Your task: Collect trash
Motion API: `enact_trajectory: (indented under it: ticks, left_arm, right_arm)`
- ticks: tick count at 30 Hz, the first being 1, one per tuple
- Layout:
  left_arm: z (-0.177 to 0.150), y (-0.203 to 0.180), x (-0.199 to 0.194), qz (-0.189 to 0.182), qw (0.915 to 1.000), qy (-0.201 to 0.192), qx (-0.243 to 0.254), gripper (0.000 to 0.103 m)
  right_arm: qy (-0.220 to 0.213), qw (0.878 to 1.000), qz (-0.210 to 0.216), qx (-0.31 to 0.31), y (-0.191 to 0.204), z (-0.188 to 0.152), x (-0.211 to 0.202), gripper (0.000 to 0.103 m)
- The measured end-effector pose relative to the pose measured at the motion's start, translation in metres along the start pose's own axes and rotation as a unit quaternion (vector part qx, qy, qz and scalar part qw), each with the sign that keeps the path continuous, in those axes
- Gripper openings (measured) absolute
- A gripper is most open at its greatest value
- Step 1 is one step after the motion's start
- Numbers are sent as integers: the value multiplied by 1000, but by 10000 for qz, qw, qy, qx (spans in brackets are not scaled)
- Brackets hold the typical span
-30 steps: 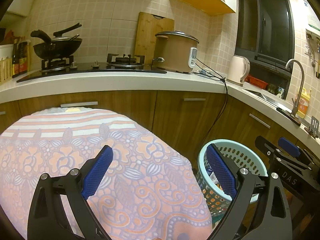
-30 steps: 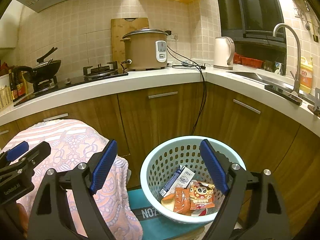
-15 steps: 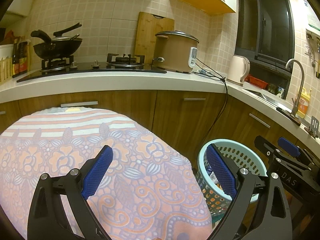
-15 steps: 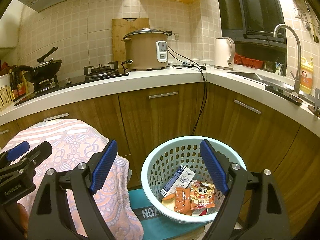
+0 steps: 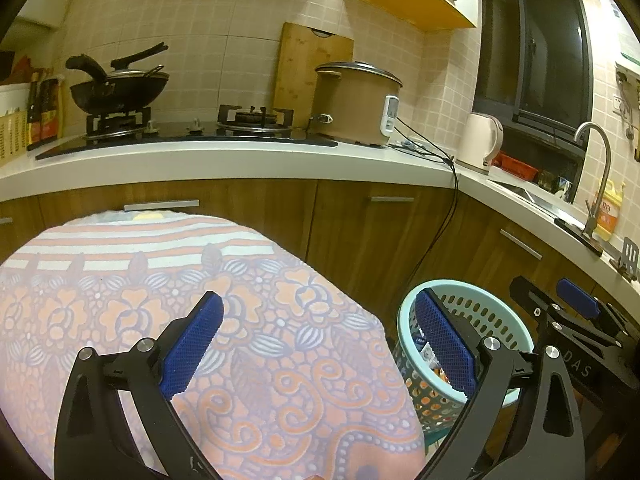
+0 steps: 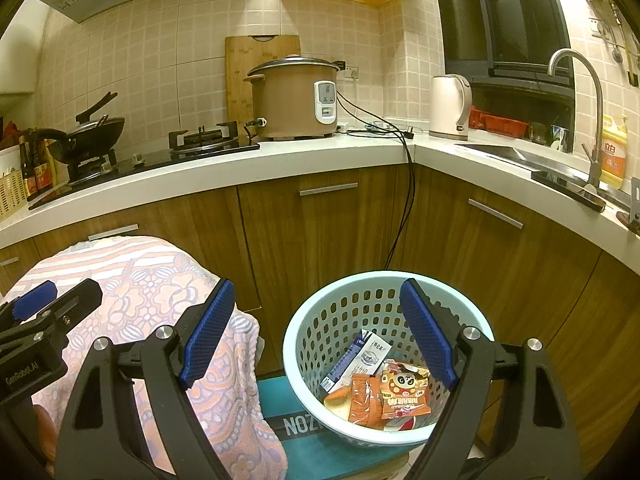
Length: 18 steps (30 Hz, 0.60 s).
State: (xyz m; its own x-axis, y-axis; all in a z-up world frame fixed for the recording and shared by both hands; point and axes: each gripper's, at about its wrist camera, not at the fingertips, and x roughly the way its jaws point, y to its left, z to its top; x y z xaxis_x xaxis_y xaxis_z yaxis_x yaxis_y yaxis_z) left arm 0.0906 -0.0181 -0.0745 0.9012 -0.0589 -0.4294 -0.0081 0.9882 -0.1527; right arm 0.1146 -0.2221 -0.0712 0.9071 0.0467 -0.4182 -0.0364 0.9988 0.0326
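1. Here, a kitchen corner, seen from two hand-held grippers aimed slightly downward.
2. The left gripper (image 5: 318, 342) has its jaws spread wide over a flowered cloth (image 5: 160, 304), and nothing sits between them.
3. The right gripper (image 6: 316, 332) is likewise spread wide and empty, hovering above a pale blue basket (image 6: 308, 320).
4. The trash lies in the basket's bottom, at about 5 o'clock in the right view: an orange snack bag (image 6: 404, 394) with a cartoon face, an orange sachet (image 6: 362, 400) and a white-and-blue carton (image 6: 362, 358).
5. Judged from this, the collecting looks largely done: the cloth is bare of litter, and no loose wrapper shows anywhere.
6. What may remain cannot be told; the floor is mostly hidden.
7. Readable writing: "NOZ" upside down on a teal box (image 6: 296, 424) under the basket, "GenRobot.AI" on the left gripper's body at 9 o'clock, and "DAS" on the right gripper's body in the left view.
8. Print on the wrappers is too small to read.
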Motion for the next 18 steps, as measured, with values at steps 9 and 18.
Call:
enact_trajectory:
  ticks: [9, 18]
  left_arm:
    - [1, 0, 0, -4, 10000, 9, -8, 94]
    - [0, 0, 1, -3, 10000, 23, -4, 94]
  right_arm:
    - [4, 10000, -3, 3, 0, 0, 0, 80]
    - [25, 10000, 21, -21, 2, -3, 2, 80]
